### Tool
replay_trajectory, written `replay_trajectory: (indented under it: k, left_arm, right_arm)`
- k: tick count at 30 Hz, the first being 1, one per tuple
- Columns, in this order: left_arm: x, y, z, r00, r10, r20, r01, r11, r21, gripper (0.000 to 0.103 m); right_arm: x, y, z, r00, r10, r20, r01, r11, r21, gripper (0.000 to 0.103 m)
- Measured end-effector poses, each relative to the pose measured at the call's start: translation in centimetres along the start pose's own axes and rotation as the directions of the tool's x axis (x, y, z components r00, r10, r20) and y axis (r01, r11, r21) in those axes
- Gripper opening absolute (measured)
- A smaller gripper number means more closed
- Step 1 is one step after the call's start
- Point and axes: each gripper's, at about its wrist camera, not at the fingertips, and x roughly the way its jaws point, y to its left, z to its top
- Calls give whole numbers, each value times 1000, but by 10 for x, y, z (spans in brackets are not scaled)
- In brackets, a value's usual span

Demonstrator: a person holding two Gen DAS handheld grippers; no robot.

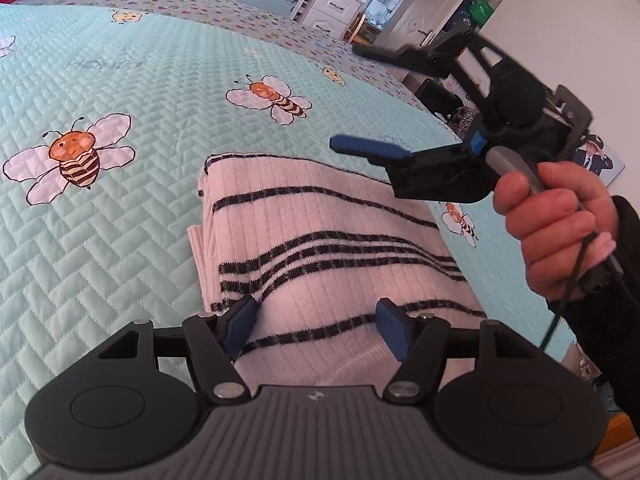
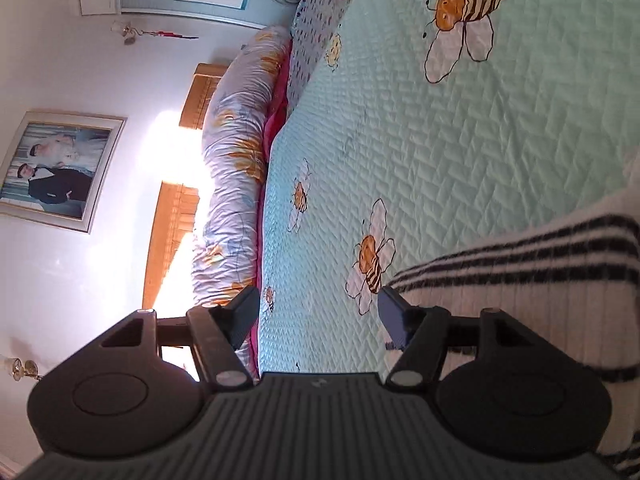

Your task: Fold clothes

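A folded white sweater (image 1: 320, 240) with black stripes lies on the mint quilt (image 1: 120, 240) printed with bees. My left gripper (image 1: 316, 326) is open just above the sweater's near end, its blue pads (image 1: 240, 322) standing apart on either side of the knit. My right gripper (image 1: 360, 100) hangs in the air past the sweater's far right side, held by a hand (image 1: 560, 220). It is open with nothing between its fingers. In the right wrist view the right gripper (image 2: 320, 316) is turned on its side over the quilt (image 2: 440, 140), with the sweater (image 2: 540, 272) beside it.
A rolled floral duvet (image 2: 232, 160) lies along the wooden headboard (image 2: 172, 240) at the head of the bed. A white chest of drawers (image 1: 332, 8) and a door (image 1: 432, 4) stand beyond the bed's far edge. The bed's right edge runs close to the sweater.
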Motion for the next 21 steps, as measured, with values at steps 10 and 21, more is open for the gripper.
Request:
replay_trajectory:
  k: [10,21]
  left_arm:
    - [-18,-7,9,1000,-12,12,12,1000,21,68]
    - [-14,-27,-14,989,-138,-53,140,990,36,69]
  right_arm:
    - [-36,-28,-20,999,1,43,-1,1000,-12,58]
    - [-102,-69,-111,998,-3,64,1,1000,23,43]
